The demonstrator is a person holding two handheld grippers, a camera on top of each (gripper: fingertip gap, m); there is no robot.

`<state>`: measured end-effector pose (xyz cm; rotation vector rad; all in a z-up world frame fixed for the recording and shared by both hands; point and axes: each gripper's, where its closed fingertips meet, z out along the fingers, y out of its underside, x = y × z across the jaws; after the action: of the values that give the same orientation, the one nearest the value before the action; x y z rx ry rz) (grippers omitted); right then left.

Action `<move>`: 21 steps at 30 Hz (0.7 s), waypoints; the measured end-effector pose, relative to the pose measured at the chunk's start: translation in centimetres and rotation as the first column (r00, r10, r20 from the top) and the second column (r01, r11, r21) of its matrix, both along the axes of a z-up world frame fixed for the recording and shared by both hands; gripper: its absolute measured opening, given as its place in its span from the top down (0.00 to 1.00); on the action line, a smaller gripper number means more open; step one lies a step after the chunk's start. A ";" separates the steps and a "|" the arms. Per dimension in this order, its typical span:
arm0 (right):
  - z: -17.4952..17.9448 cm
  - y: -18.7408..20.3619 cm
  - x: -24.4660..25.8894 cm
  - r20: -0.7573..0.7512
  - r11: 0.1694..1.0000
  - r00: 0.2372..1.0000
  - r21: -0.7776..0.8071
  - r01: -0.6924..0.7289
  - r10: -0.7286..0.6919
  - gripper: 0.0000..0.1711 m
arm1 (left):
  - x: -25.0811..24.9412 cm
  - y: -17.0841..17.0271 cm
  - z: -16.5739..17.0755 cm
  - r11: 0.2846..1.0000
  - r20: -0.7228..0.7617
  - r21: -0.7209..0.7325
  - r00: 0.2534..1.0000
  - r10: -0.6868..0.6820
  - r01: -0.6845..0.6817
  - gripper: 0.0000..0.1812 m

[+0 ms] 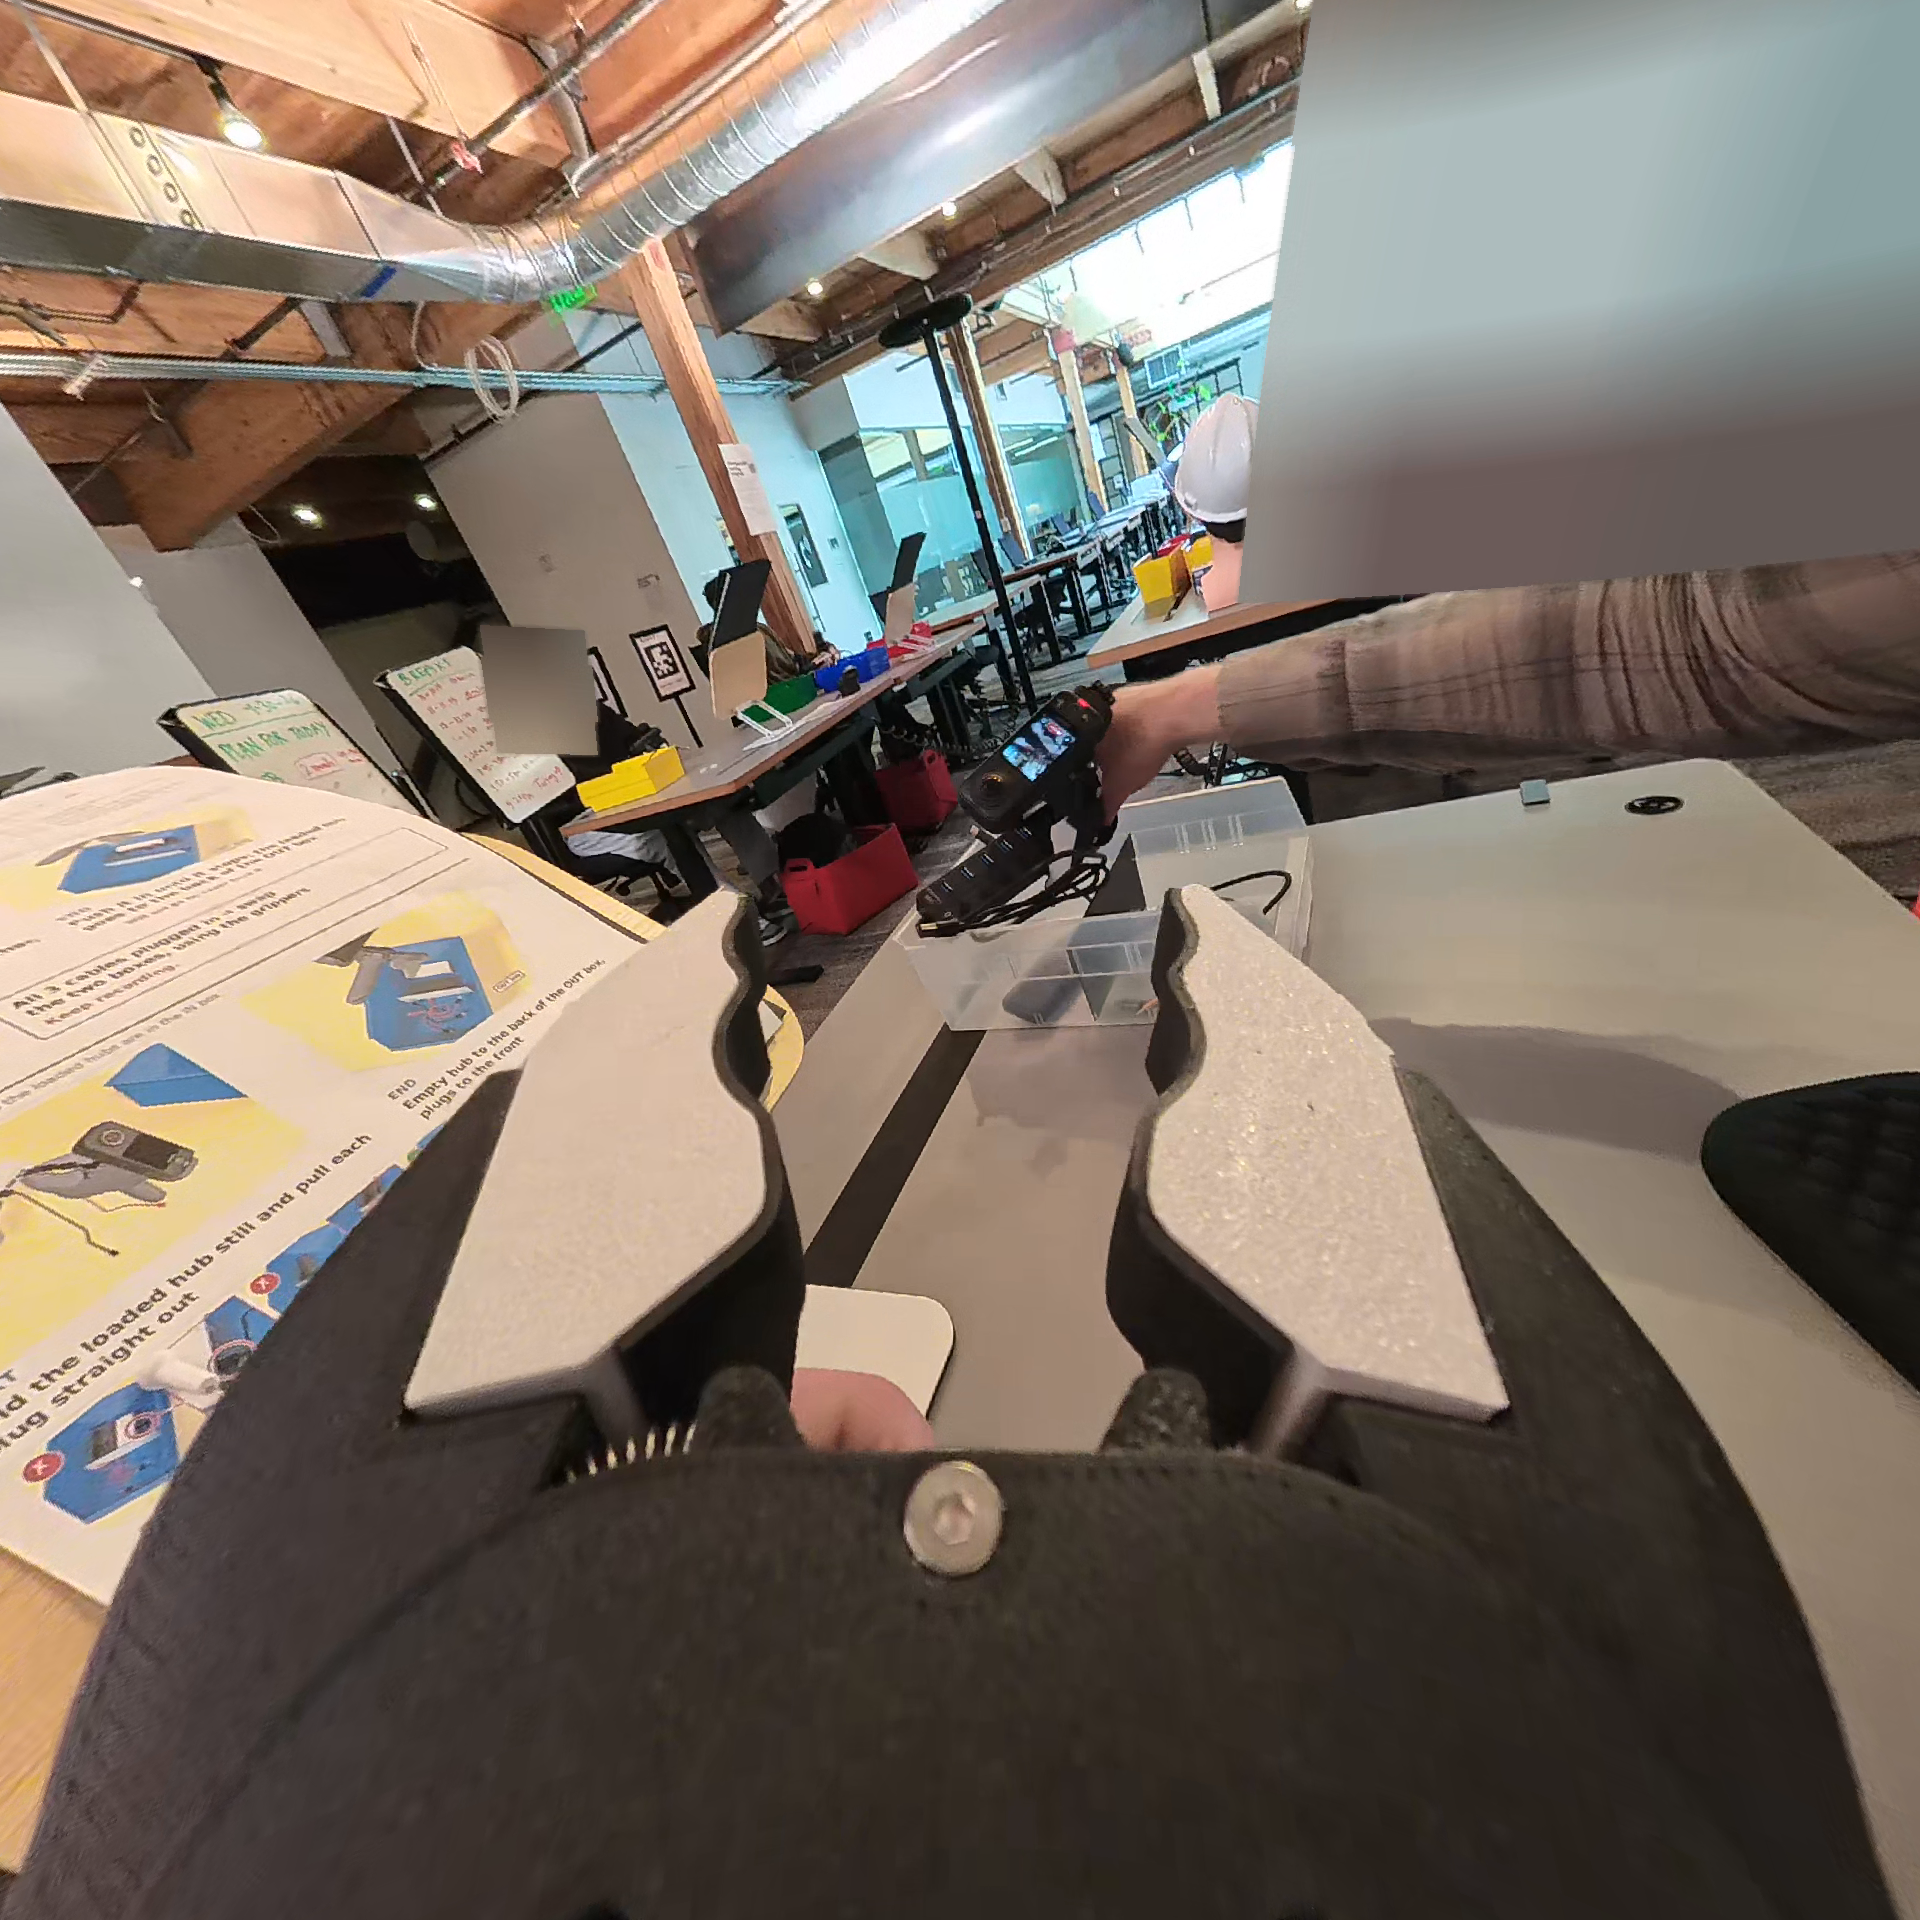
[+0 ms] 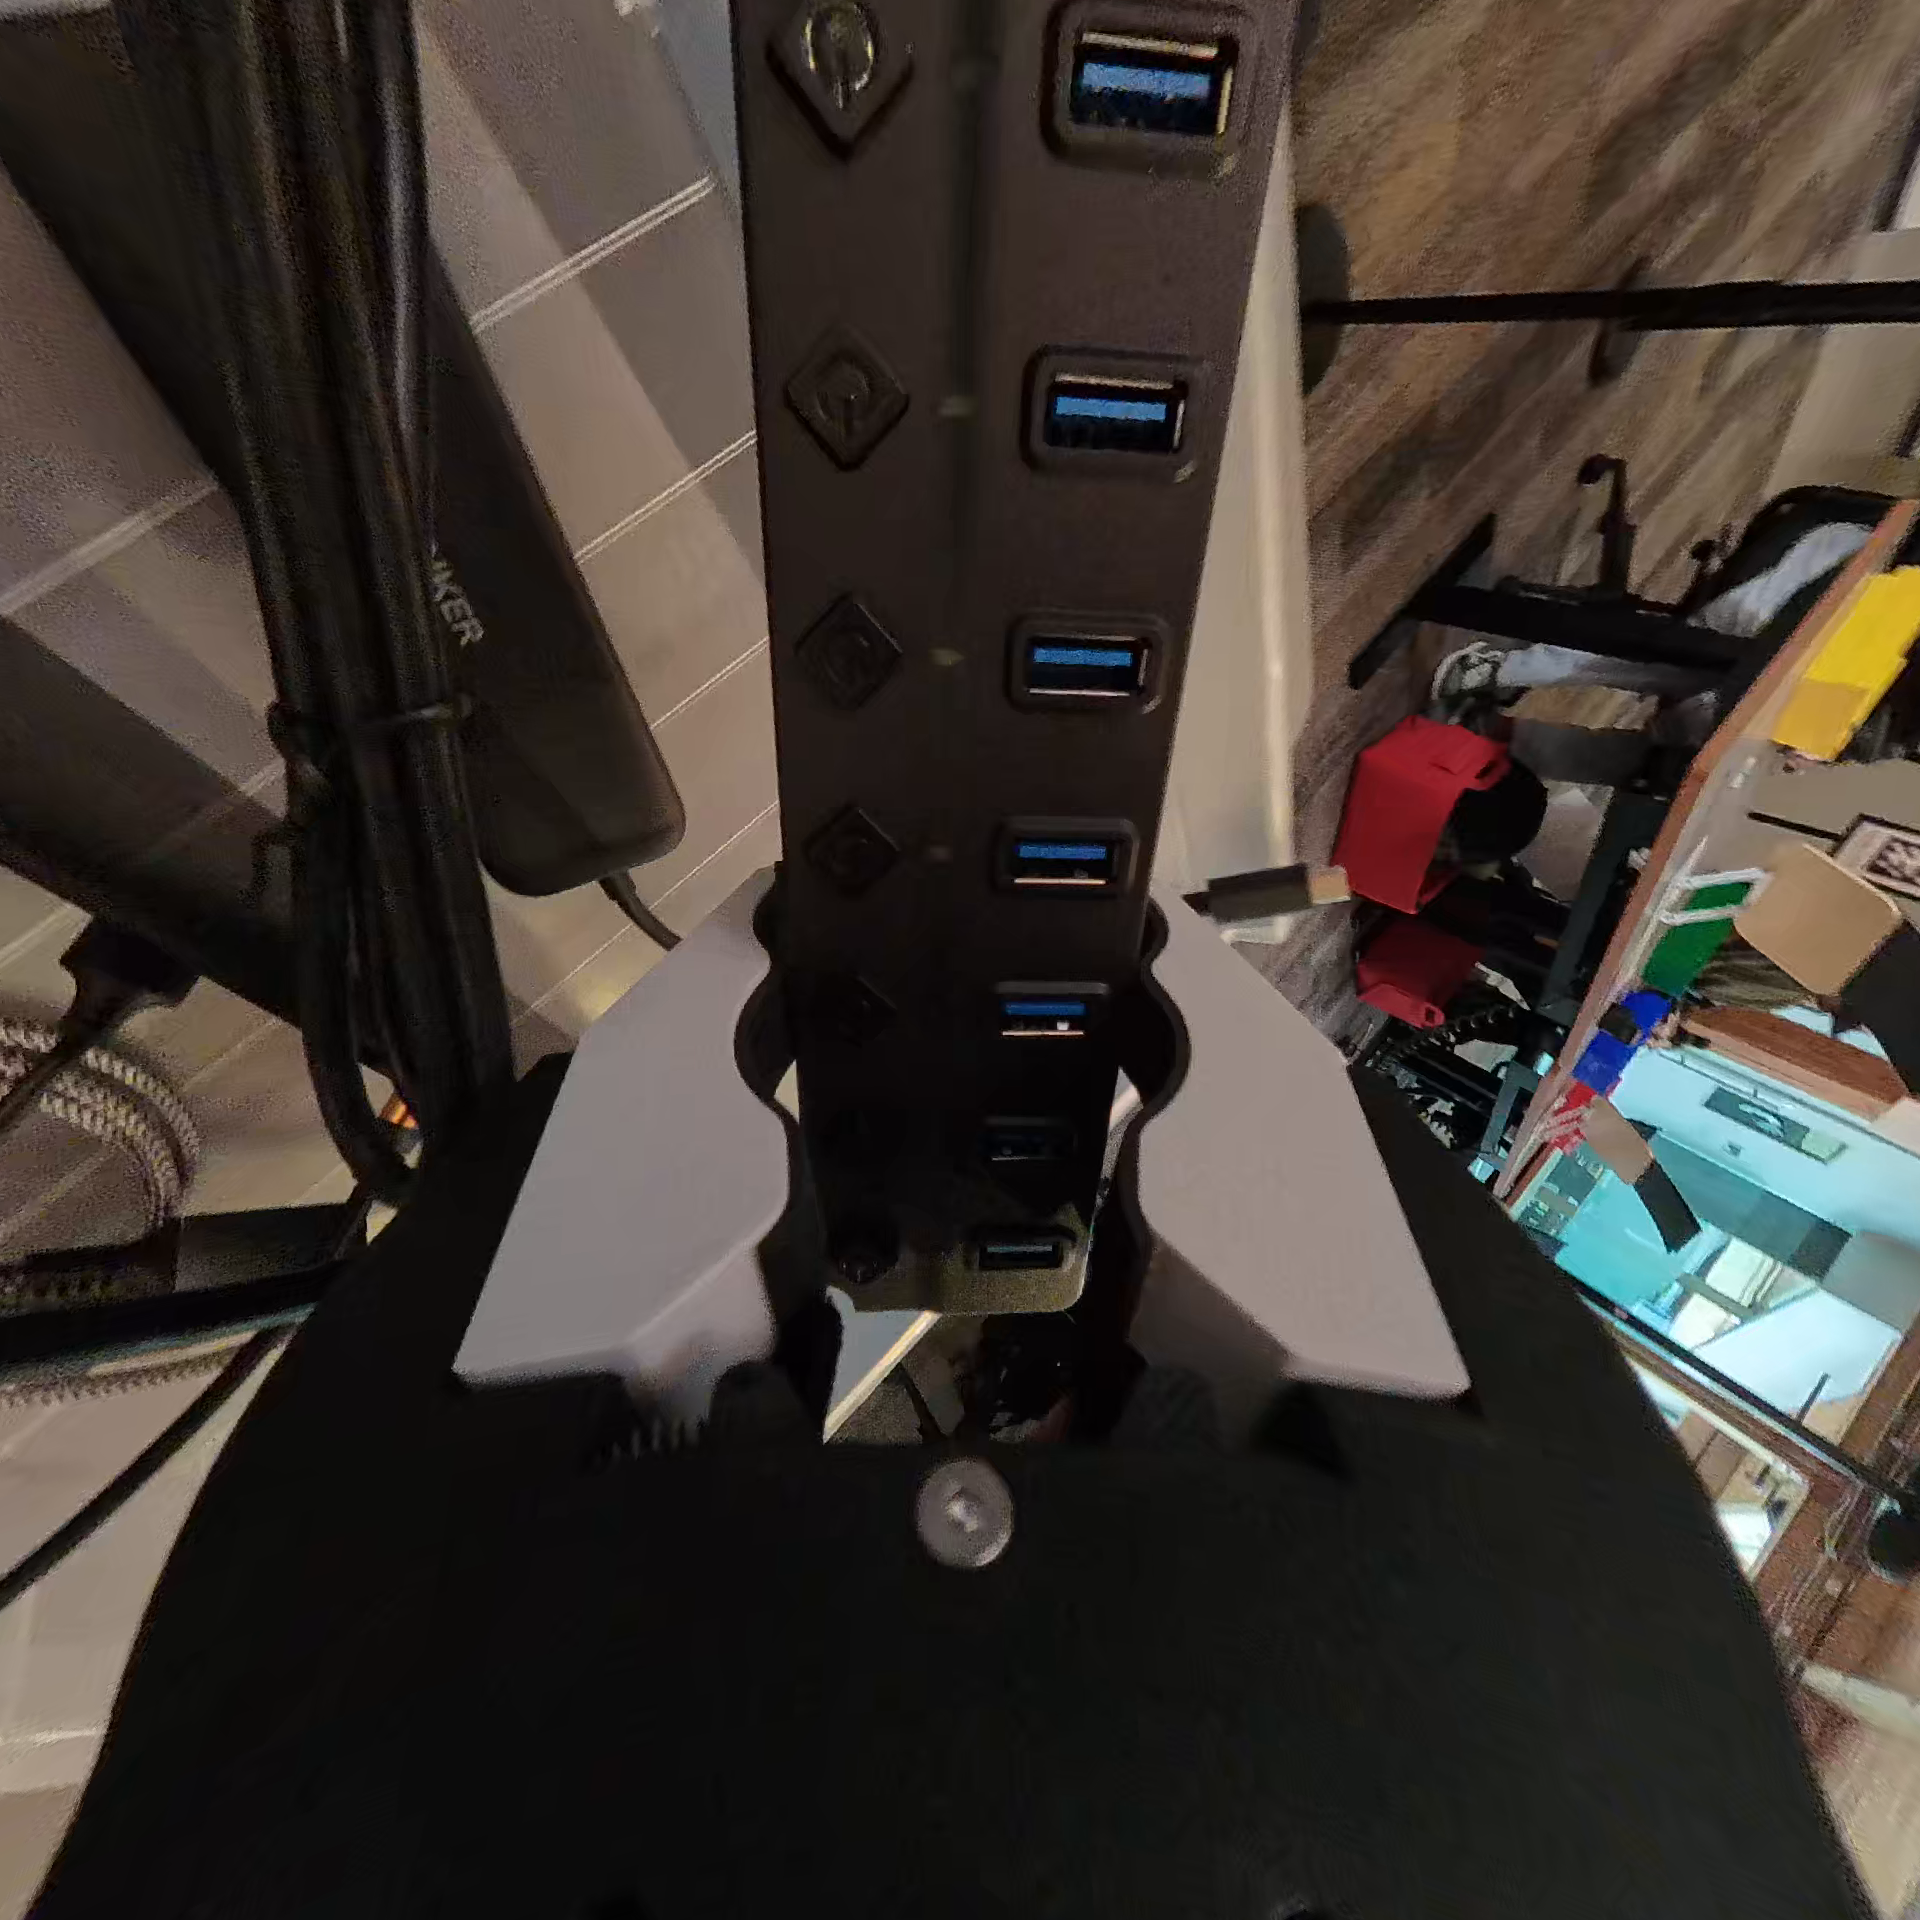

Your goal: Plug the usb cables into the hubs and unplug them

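My right gripper (image 2: 966,914) is shut on the near end of a long black USB hub (image 2: 935,520) with a row of several blue ports, all empty. The hub's bundled black cable (image 2: 343,623) hangs at its left, and a loose USB plug (image 2: 1278,888) shows at its right. A second black hub (image 2: 551,675) lies in the clear box below. In the left wrist view the right gripper (image 1: 1049,821) holds this hub (image 1: 977,883) above the clear plastic box (image 1: 1049,987). My left gripper (image 1: 961,925) is open and empty, above the grey table (image 1: 1507,935).
A printed instruction sheet (image 1: 208,1039) lies at the left. A white card (image 1: 883,1340) lies on the table under my left gripper. A black mesh object (image 1: 1818,1195) sits at the right. A braided cable (image 2: 94,1091) lies in the box. A person's sleeve (image 1: 1558,665) reaches in from the right. The gap from one gripper's tips to the other's is roughly 60 centimetres.
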<state>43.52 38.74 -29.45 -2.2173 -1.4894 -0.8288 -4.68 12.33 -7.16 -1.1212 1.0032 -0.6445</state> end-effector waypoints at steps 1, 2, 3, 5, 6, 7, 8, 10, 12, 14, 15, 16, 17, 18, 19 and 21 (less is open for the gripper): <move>-0.4 0.0 0.2 0.012 1.000 1.000 -0.024 -0.016 0.016 0.64 | 0.1 0.1 -0.1 1.000 -0.005 -0.001 1.000 0.001 -0.001 0.61; -0.7 0.1 0.5 0.046 0.999 0.998 -0.034 -0.035 0.036 0.64 | 0.1 0.1 -0.3 1.000 -0.012 -0.001 1.000 0.004 -0.004 0.61; -0.9 0.2 1.1 0.095 0.998 0.995 -0.043 -0.035 0.039 0.64 | 0.2 0.2 -0.4 1.000 -0.020 -0.001 1.000 0.005 -0.005 0.61; -1.4 0.5 1.9 0.164 0.998 0.986 -0.055 -0.031 0.040 0.64 | 0.4 0.2 -0.6 1.000 -0.030 -0.001 1.000 0.003 -0.003 0.61; -1.5 0.7 2.0 0.176 0.998 0.983 -0.055 -0.034 0.043 0.65 | 0.4 0.2 -0.7 1.000 -0.033 -0.002 0.999 0.002 -0.002 0.61; -1.6 0.8 2.2 0.188 0.998 0.982 -0.058 -0.023 0.034 0.65 | 0.5 0.2 -0.8 1.000 -0.037 -0.003 0.999 0.001 -0.001 0.61; -1.8 0.8 2.4 0.198 0.998 0.980 -0.062 -0.016 0.028 0.65 | 0.6 0.2 -0.9 1.000 -0.042 -0.003 0.999 -0.001 0.000 0.61; -2.1 0.7 2.5 0.197 0.997 0.980 -0.083 0.002 0.015 0.65 | 0.8 0.2 -1.1 1.000 -0.053 -0.002 0.999 0.003 -0.003 0.61; -2.4 -0.1 3.2 0.215 0.988 0.976 -0.134 0.074 -0.044 0.61 | 0.9 0.2 -1.3 1.000 -0.068 0.001 0.998 0.003 -0.003 0.61; -2.3 -0.5 3.9 0.274 0.981 0.961 -0.169 0.093 -0.044 0.53 | 1.0 0.3 -1.5 1.000 -0.079 0.005 0.997 0.010 -0.009 0.61; -1.9 -0.3 3.8 0.292 0.986 0.956 -0.149 0.068 -0.022 0.55 | 1.1 0.3 -1.5 1.000 -0.085 0.007 0.996 0.010 -0.010 0.61; -1.4 -0.1 3.9 0.309 0.990 0.951 -0.126 0.055 -0.014 0.56 | 1.1 0.2 -1.6 1.000 -0.092 0.010 0.996 0.012 -0.012 0.61; -0.9 0.1 4.1 0.325 0.993 0.946 -0.103 0.057 -0.020 0.57 | 1.1 0.3 -1.7 1.000 -0.101 0.013 0.995 0.017 -0.016 0.61; -0.3 0.0 4.3 0.338 0.995 0.941 -0.082 0.064 -0.033 0.56 | 1.1 0.4 -1.8 1.000 -0.108 0.015 0.994 0.022 -0.020 0.61; 0.1 -0.1 4.6 0.347 0.995 0.937 -0.070 0.076 -0.048 0.55 | 1.1 0.4 -1.9 1.000 -0.111 0.015 0.994 0.024 -0.022 0.61; 1.4 -0.9 5.8 0.385 0.990 0.917 -0.044 0.133 -0.106 0.55 | 1.1 0.4 -1.8 1.000 -0.106 0.013 0.994 0.020 -0.018 0.61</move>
<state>49.28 37.87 -28.08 -2.3108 -1.5786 -1.3337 -3.60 12.69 -8.96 -1.1628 1.0844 -0.5675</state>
